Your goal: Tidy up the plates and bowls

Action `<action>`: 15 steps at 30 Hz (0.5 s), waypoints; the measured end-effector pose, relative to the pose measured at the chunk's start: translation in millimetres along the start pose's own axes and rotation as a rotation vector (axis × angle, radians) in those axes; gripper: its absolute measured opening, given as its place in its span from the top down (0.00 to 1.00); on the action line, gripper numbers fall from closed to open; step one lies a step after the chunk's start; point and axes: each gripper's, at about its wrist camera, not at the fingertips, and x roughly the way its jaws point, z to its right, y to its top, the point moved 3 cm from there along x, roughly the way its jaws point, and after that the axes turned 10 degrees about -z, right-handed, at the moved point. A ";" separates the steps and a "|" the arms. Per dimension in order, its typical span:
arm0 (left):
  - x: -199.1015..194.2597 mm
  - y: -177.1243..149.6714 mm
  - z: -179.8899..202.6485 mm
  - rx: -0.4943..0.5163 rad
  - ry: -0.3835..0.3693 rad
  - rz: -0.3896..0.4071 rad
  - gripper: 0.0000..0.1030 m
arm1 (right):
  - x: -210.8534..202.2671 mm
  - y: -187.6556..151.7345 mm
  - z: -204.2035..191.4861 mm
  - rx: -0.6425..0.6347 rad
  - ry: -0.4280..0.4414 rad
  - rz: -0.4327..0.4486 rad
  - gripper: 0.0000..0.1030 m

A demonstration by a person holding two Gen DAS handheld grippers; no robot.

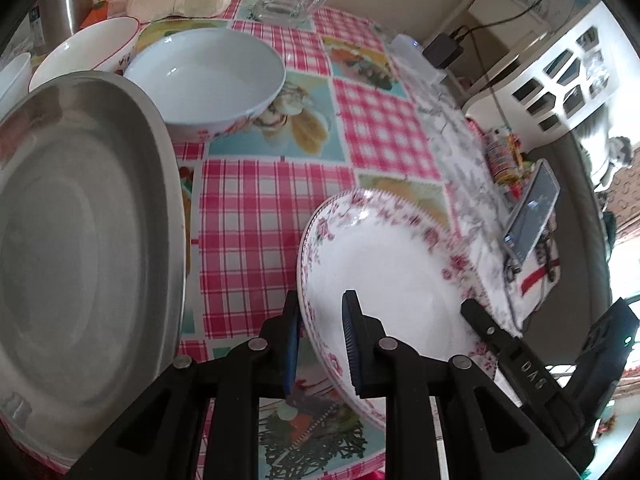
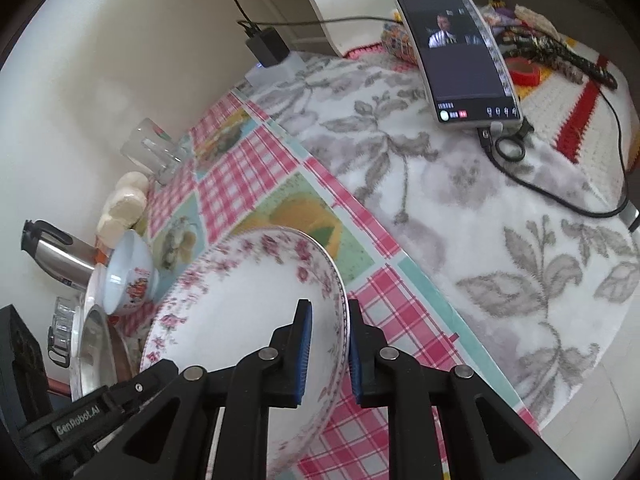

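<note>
Both hand-held grippers, left (image 1: 320,344) and right (image 2: 326,350), pinch opposite rims of the floral plate (image 1: 384,264), lifted tilted over the bench (image 1: 256,216); uneven pull risks slipping or clipping the steel plate (image 1: 80,220).

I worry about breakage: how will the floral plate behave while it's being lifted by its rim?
The floral plate looks like glazed ceramic, so probably rigid, fairly heavy and slick. The left gripper and right gripper each straddle a rim edge, so it may pivot if one slips. It would likely chip against the steel tray nearby.
</note>
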 end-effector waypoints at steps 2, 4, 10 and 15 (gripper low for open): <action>-4.6 1.7 -2.1 -0.007 -0.026 0.007 0.80 | -2.4 -1.5 0.2 0.007 0.016 0.001 0.83; -6.2 5.0 -3.6 -0.012 -0.055 0.012 0.80 | -4.4 -2.9 1.9 0.021 0.038 0.002 0.83; -11.3 6.9 2.7 0.011 -0.085 0.033 0.80 | -16.6 -4.3 -3.4 0.000 0.020 0.050 0.83; -22.6 8.1 4.6 0.026 -0.115 0.058 0.80 | -27.3 -2.7 -10.7 -0.027 0.007 0.091 0.83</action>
